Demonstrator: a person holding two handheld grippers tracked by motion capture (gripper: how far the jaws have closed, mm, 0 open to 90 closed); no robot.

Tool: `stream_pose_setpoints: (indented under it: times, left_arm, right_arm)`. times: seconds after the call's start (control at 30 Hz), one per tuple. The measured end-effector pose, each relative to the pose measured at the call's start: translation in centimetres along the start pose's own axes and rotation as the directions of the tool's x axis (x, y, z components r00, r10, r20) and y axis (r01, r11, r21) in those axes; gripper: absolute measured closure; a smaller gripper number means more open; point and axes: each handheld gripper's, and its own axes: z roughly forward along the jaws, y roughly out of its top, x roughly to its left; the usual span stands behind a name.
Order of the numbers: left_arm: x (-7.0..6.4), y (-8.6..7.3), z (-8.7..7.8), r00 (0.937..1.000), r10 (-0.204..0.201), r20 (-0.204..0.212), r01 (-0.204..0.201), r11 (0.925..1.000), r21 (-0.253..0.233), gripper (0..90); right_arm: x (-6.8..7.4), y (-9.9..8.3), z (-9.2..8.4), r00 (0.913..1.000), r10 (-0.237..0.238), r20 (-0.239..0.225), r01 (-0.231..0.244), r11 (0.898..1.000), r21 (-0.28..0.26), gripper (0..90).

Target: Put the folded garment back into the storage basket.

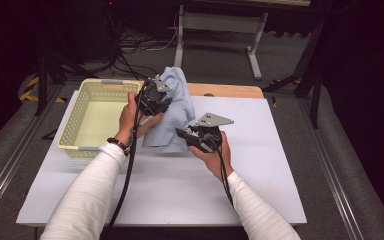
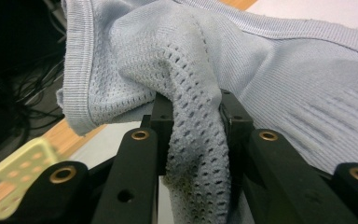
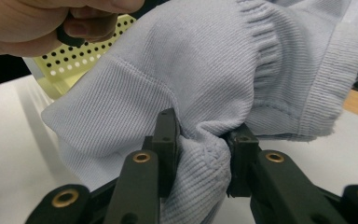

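Both pinching pale blue garment [image 1: 176, 107]: left gripper [image 2: 192, 122] on mesh fold, right gripper [image 3: 204, 140] on ribbed bunch. Fingertips partly buried in cloth; garment's far edge cut off.

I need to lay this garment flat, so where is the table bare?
The white tabletop is bare right of the right tool and along the near edge. The yellow basket takes the far-left corner. It is crowded mid-table, where both tools, the left tool included, grip the light-blue garment.
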Motion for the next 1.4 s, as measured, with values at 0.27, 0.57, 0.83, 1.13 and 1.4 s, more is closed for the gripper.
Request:
stream_pose_setpoints:
  times: [0.27, 0.57, 0.83, 1.13, 1.4]
  left_arm:
    - [2.4, -0.9, -1.5, 0.9984, -0.017, -0.054, 0.018, 0.9995, 0.025, 72.6]
    - [4.9, -2.2, -1.9, 0.9940, -0.053, -0.095, 0.057, 0.9975, 0.040, 72.5]
    - [7.0, -4.1, -2.0, 0.9854, -0.105, -0.134, 0.118, 0.9889, 0.090, 72.4]
    - [8.8, -6.0, -2.7, 0.9749, -0.126, -0.184, 0.151, 0.9802, 0.128, 72.3]
    - [10.7, -8.2, -3.1, 0.9675, -0.132, -0.216, 0.174, 0.9666, 0.189, 72.4]
  right_arm:
    - [1.0, 1.4, 2.6, 0.9989, 0.017, -0.043, -0.018, 1.000, -0.010, 70.8]
    - [2.1, 2.6, 5.6, 0.9967, 0.043, -0.069, -0.044, 0.999, -0.003, 70.7]
    - [3.7, 2.8, 8.7, 0.9941, 0.055, -0.093, -0.053, 0.998, 0.022, 70.4]
    - [5.7, 3.6, 11.2, 0.9914, 0.056, -0.119, -0.052, 0.998, 0.041, 69.8]
    - [7.7, 3.9, 13.6, 0.9881, 0.039, -0.149, -0.028, 0.997, 0.077, 67.2]
